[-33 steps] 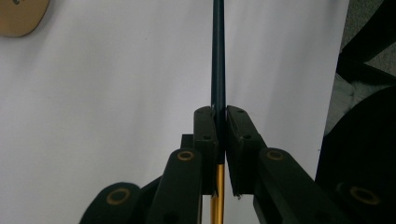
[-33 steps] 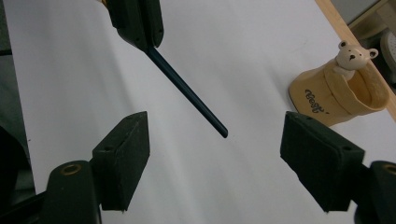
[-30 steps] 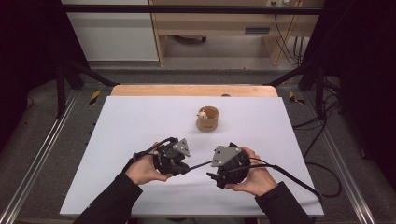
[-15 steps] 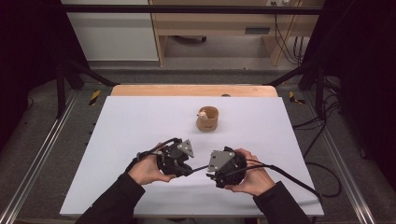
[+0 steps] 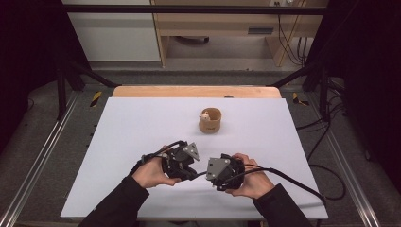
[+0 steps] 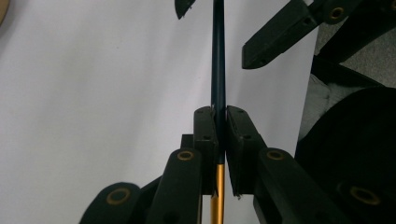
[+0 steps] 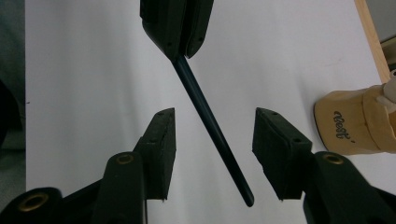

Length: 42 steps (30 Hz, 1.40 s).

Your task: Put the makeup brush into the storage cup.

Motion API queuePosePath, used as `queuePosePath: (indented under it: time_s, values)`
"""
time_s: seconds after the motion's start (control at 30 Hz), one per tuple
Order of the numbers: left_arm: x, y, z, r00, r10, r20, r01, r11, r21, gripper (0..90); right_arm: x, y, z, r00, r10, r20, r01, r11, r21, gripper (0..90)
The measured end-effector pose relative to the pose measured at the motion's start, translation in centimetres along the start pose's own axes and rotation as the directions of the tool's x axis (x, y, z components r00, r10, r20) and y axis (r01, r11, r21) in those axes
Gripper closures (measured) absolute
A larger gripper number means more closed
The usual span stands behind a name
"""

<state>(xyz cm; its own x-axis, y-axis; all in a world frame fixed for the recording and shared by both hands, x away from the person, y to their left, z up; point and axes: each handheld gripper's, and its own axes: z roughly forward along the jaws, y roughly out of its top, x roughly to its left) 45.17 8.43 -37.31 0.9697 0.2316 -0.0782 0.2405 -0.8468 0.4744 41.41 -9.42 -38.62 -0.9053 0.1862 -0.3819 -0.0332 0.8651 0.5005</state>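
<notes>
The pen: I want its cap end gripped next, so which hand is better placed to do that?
Right. The left gripper is shut on the pen; the right gripper, just closing, has its fingers either side of the free end, not touching.

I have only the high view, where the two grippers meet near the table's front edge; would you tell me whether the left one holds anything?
Observer: Yes, the left gripper is shut on a thin dark blue rod whose rear section is yellow.
Operator: Thank you. Has the right gripper taken it as well?
Observer: Not yet. The right gripper has just been closing, with the rod's free end between its fingers, but neither touches it.
Operator: And the tan round cup behind them?
Observer: It bears dark script lettering on its side.
</notes>
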Motion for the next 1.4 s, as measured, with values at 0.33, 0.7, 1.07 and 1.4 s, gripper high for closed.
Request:
queuePosePath:
  time_s: [0.33,0.7,1.07,1.4]
  values:
    - [-0.6,0.3,0.3,0.9996,-0.022,0.02,0.022,0.9996,-0.015,83.2,0.2,0.1,0.2,0.9984,-0.056,-0.003,0.056,0.998,0.007,63.1]
    - [-0.7,0.4,0.2,0.9996,0.0,0.027,0.0,1.0,-0.004,83.2,0.5,0.3,0.6,0.9946,-0.099,-0.032,0.1,0.995,0.012,72.1]
    - [-0.7,0.5,0.2,0.9996,0.006,0.029,-0.006,1.0,-0.004,83.2,0.7,0.2,1.0,0.9892,-0.138,-0.051,0.139,0.99,0.013,78.3]
    - [-0.5,0.4,0.1,0.9999,0.016,0.004,-0.016,0.9998,-0.01,80.9,0.8,0.1,1.1,0.9899,-0.127,-0.064,0.128,0.992,0.018,82.5]
